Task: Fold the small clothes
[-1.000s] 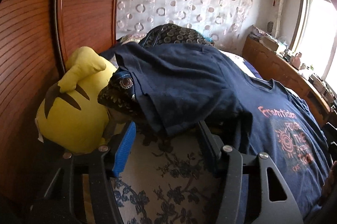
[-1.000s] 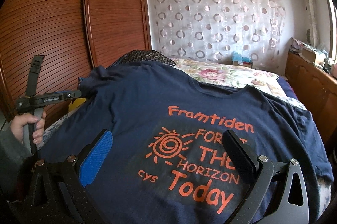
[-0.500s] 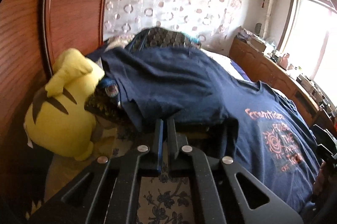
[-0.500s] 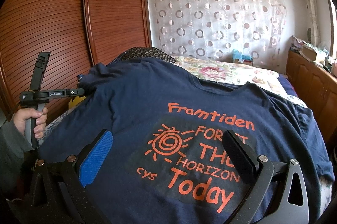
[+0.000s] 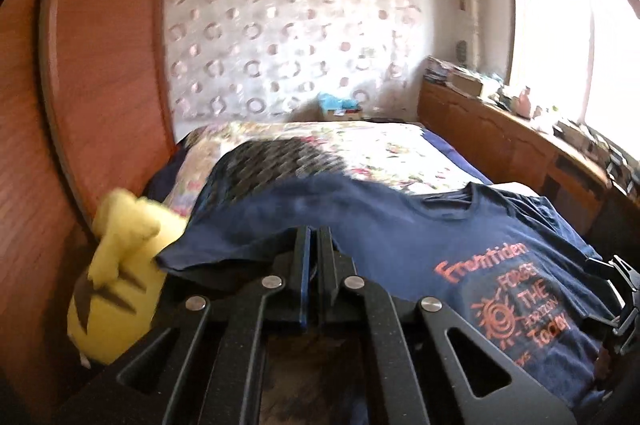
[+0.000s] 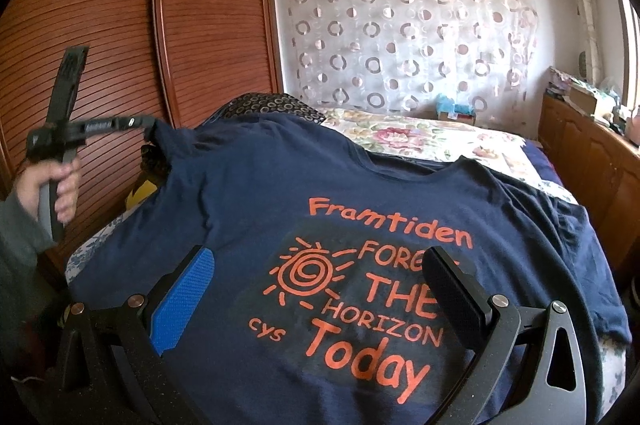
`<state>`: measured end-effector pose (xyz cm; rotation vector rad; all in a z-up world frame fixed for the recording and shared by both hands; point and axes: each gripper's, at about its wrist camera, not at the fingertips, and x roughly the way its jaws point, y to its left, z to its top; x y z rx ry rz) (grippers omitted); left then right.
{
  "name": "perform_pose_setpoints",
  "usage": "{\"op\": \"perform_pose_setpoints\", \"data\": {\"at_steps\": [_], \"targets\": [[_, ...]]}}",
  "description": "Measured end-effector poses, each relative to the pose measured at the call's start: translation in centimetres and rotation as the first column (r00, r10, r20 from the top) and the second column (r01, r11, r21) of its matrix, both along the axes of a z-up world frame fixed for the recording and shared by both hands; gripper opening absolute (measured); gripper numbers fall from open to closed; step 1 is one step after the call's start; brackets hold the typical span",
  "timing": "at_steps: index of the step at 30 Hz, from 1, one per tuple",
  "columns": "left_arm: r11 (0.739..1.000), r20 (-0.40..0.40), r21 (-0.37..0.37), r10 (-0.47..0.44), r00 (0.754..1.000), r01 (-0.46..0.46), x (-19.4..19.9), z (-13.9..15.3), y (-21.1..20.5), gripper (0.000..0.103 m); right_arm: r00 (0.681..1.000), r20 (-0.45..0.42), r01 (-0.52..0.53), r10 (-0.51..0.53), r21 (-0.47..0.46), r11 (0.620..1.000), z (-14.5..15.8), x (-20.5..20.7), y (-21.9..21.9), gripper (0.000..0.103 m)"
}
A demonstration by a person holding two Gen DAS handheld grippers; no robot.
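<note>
A navy T-shirt (image 6: 280,185) with orange print lies front up across the bed; it also shows in the left wrist view (image 5: 400,237). My left gripper (image 5: 314,237) is shut on the T-shirt's left sleeve and holds it lifted off the bed; it shows at the left in the right wrist view (image 6: 146,127). My right gripper (image 6: 316,273) is open and hovers just above the printed chest, its blue pad (image 6: 180,301) left of the print.
A yellow plush toy (image 5: 116,265) sits by the wooden wardrobe (image 6: 120,45) at the left. A dark patterned cushion (image 5: 276,161) lies under the shirt's top. A floral bedspread (image 6: 420,141) lies beyond, a wooden cabinet (image 5: 520,149) to the right.
My left gripper closed on the left sleeve and lifted it up and away from the plush toy. My right gripper stayed open over the print.
</note>
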<state>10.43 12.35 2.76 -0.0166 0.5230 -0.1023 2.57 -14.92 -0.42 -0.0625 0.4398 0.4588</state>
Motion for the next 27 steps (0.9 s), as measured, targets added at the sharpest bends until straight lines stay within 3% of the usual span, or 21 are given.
{"op": "perform_pose_setpoints", "data": {"at_steps": [5, 10, 15, 16, 18, 21, 27], "targets": [[0.995, -0.019, 0.031, -0.096, 0.995, 0.096, 1.5, 0.5, -4.1, 0.003, 1.0, 0.0, 0.018, -0.018, 0.006, 1.0, 0.2, 0.0, -1.0, 0.103], [0.987, -0.073, 0.011, -0.16, 0.984, 0.161, 1.0, -0.5, -6.7, 0.007, 1.0, -0.002, 0.031, -0.031, 0.001, 1.0, 0.1, -0.3, -1.1, 0.103], [0.987, -0.029, -0.022, -0.159, 0.987, 0.159, -1.5, 0.3, -6.0, 0.044, 0.999, -0.01, 0.037, -0.037, -0.005, 0.999, 0.2, -0.1, -0.9, 0.103], [0.988, -0.016, -0.027, -0.153, 0.988, 0.153, -2.0, 0.6, -5.6, 0.046, 0.999, -0.011, 0.035, -0.035, -0.005, 0.999, 0.2, 0.0, -0.8, 0.103], [0.99, 0.007, -0.034, -0.136, 0.991, 0.136, -2.8, 1.2, -4.9, 0.062, 1.0, -0.014, 0.023, -0.023, -0.007, 1.0, 0.3, 0.2, -0.5, 0.103], [0.994, 0.05, -0.045, -0.101, 0.994, 0.103, -4.5, 1.9, -3.4, 0.077, 1.0, -0.02, -0.014, 0.014, 0.001, 1.0, 0.7, 0.9, -0.2, 0.103], [0.999, 0.103, -0.035, -0.019, 0.995, 0.023, -7.0, 2.5, -0.4, 0.078, 0.993, -0.012, -0.118, 0.118, -0.001, 0.993, 1.9, 3.4, 2.2, 0.092]]}}
